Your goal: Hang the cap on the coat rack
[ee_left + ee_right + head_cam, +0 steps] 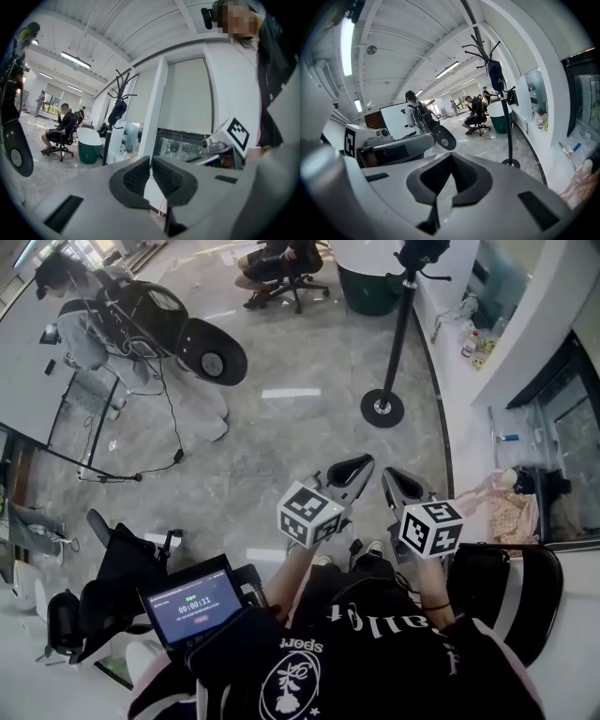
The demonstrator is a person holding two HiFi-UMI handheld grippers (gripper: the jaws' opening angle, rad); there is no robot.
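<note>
A dark cap (496, 76) hangs on a hook of the black coat rack (507, 126), high on its pole. In the left gripper view the cap (117, 111) shows on the same rack (123, 86). From the head view the rack's pole (401, 334) rises from a round base (382, 409) a fair way ahead of both grippers. My left gripper (361, 465) and right gripper (398, 479) are held side by side, apart from the rack. Each has its jaws together with nothing between them, left gripper (151, 161) and right gripper (451, 157).
A person sits in an office chair (281, 268) beyond the rack, next to a green tub (366, 287). A black wheeled machine (187, 334) stands at the left. A white counter and glass cabinet (553, 446) run along the right. A tablet (192, 601) sits near my body.
</note>
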